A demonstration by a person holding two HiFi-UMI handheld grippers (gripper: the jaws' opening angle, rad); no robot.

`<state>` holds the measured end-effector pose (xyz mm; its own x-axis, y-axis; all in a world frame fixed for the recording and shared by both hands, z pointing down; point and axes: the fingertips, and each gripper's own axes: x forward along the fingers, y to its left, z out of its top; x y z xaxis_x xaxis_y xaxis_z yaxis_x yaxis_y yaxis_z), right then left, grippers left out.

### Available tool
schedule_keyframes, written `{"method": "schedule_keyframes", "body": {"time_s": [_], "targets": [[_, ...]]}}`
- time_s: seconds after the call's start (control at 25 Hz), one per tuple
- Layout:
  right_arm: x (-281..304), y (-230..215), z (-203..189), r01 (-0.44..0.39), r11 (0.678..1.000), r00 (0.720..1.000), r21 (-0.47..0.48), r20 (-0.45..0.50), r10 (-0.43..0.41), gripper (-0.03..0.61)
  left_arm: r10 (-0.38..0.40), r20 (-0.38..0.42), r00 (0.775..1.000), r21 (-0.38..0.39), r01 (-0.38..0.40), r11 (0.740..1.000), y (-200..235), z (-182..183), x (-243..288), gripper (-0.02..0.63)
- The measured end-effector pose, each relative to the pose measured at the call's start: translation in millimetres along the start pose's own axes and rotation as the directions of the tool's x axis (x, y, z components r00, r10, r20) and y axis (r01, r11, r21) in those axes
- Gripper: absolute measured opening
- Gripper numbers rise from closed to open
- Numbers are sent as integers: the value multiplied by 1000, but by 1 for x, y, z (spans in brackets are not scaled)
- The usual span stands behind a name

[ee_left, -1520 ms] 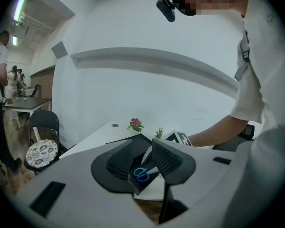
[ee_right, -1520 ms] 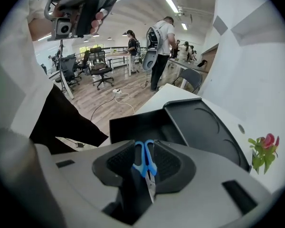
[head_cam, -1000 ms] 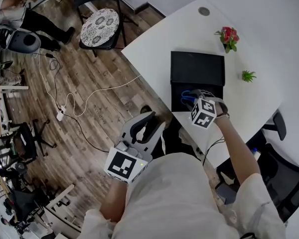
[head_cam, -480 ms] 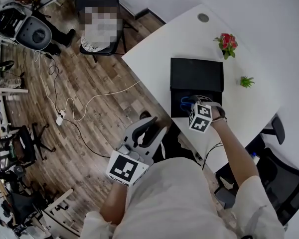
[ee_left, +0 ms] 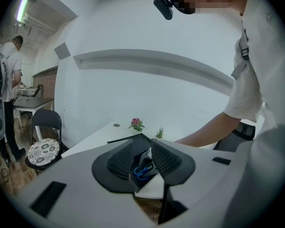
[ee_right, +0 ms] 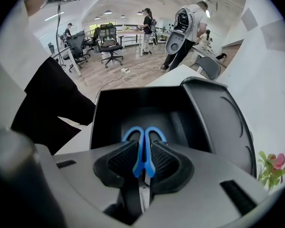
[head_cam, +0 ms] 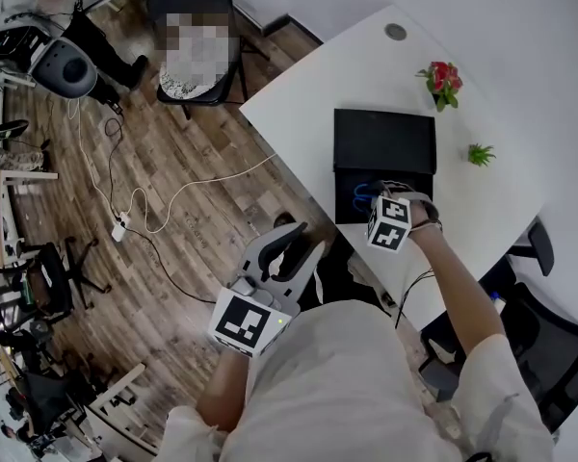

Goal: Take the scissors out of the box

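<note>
Two plants beyond black box; right gripper just closing on blue scissors inside; left gripper open, narrowing.

Of the scissors only blue handles show; the blades are mostly hidden behind the fingers of the right gripper.

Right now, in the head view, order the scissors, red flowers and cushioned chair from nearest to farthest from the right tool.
1. scissors: in the box, between the jaws of the right tool, which have just been closing.
2. red flowers: on the table, beyond the box.
3. cushioned chair: on the floor, far left.
</note>
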<state>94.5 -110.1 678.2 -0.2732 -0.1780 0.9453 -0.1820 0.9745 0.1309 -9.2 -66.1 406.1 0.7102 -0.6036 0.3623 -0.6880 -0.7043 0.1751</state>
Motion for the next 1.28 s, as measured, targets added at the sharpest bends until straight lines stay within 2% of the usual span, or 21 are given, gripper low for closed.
{"method": "schedule_keyframes", "body": {"time_s": [0.32,0.76,0.96,1.08,1.28], "targets": [[0,0,0,14,1000,1000,-14,-27,-15,94,-11,-4,1000,-13,11,1000,-3,0,-2,127],[-4,-1,3,50,999,999,2,4,-50,89,0,-4,1000,-7,0,1000,-1,-1,-10,124],[-12,0,11,64,998,997,15,40,-65,89,-3,12,1000,16,3,1000,0,-1,-12,124],[-19,-2,16,71,996,995,53,72,-74,89,-3,-5,1000,0,3,1000,-1,-2,-11,124],[-35,-9,22,102,988,983,119,141,-119,89,-15,4,1000,22,15,1000,-5,2,-9,124]]}}
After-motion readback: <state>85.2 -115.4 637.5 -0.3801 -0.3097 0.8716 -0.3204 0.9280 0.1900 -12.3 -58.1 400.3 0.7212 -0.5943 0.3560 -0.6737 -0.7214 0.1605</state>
